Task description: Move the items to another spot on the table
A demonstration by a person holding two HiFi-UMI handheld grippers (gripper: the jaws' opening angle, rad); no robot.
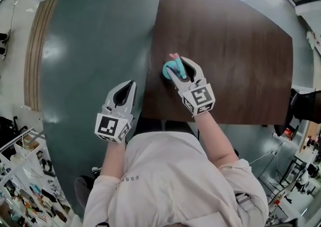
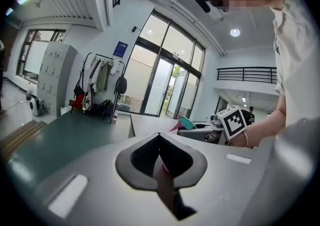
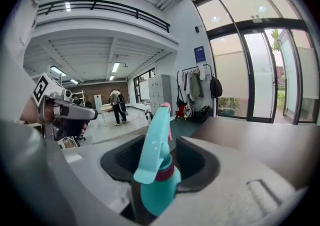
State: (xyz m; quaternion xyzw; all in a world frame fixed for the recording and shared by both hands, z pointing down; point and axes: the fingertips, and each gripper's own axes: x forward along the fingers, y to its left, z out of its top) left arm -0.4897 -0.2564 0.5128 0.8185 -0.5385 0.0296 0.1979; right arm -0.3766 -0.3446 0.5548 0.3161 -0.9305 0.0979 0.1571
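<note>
Near the middle of the head view, a small blue-green plastic spray bottle with a pink tip [image 1: 167,70] stands on the dark brown wooden table top [image 1: 225,45], close to its lower left edge. Around it is the right gripper [image 1: 179,66], which reaches up from the lower right. In the right gripper view the bottle [image 3: 157,170] stands straight up, deep between the two jaws of that gripper [image 3: 161,137]. The jaws are wide apart. Dark space shows on each side of the bottle, so they do not look to be squeezing it.

Over at the lower left of the head view, the left gripper [image 1: 133,83] is above the grey-green surface [image 1: 90,45], beside the brown top. The left gripper view shows its jaws [image 2: 159,134] closed, tips together, with nothing held. At the bottom is the person's white shirt [image 1: 165,171].
</note>
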